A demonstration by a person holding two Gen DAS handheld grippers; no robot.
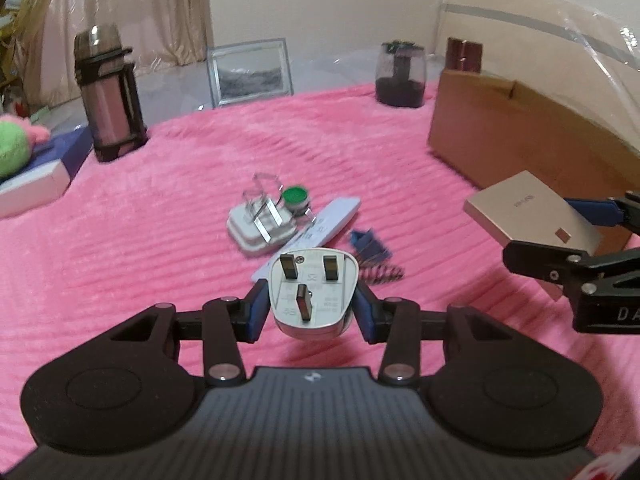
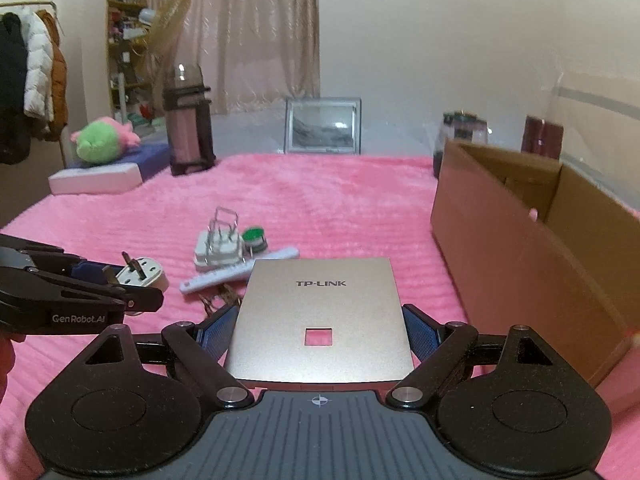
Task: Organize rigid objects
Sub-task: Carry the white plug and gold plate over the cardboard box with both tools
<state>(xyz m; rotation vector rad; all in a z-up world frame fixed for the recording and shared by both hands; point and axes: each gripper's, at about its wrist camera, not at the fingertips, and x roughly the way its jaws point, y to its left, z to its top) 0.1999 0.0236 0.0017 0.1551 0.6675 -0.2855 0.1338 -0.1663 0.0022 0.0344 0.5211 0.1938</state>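
A white three-pin plug (image 1: pixel 312 296), smooth plastic with dark rectangular prongs, is clamped between the blue pads of the left gripper (image 1: pixel 311 306) and is held clear of the pink ribbed plush blanket (image 1: pixel 140 240). A flat, matte champagne-coloured TP-LINK panel (image 2: pixel 320 320) with a small square cut-out is gripped across its width by the widely spread fingers of the right gripper (image 2: pixel 320 332). On the blanket are seen a white adapter (image 1: pixel 260 228) with bright metal prongs, a green-topped round cap (image 1: pixel 296 198), a slim white remote (image 1: pixel 320 232) and a small dark blue object, blurred. An open corrugated cardboard box (image 2: pixel 500 264) stands to the right.
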